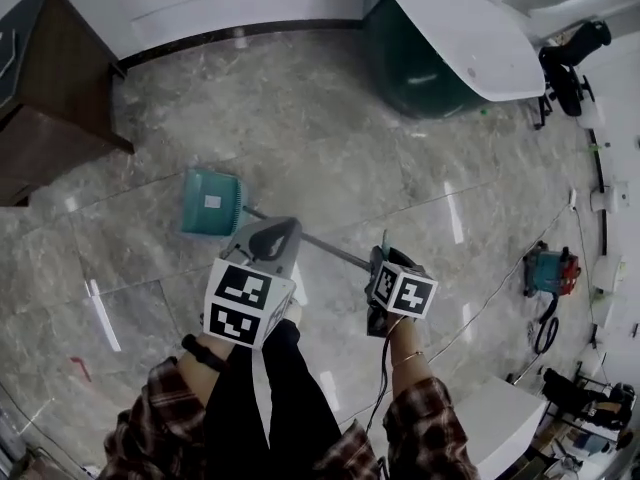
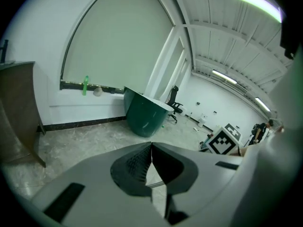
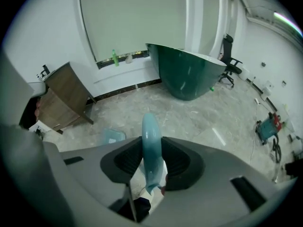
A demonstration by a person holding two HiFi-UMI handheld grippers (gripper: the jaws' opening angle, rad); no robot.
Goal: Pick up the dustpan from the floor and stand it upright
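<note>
Right gripper view is showing the right gripper [image 3: 151, 143] clamping the rounded teal plastic handle [image 3: 151, 124], the left gripper [image 2: 151, 148] with jaws together, so gripping firmly and swinging it above the teal dustpan [image 1: 212, 201] slanting low over the grey marble floor [image 1: 420, 168] is looking wise.
</note>
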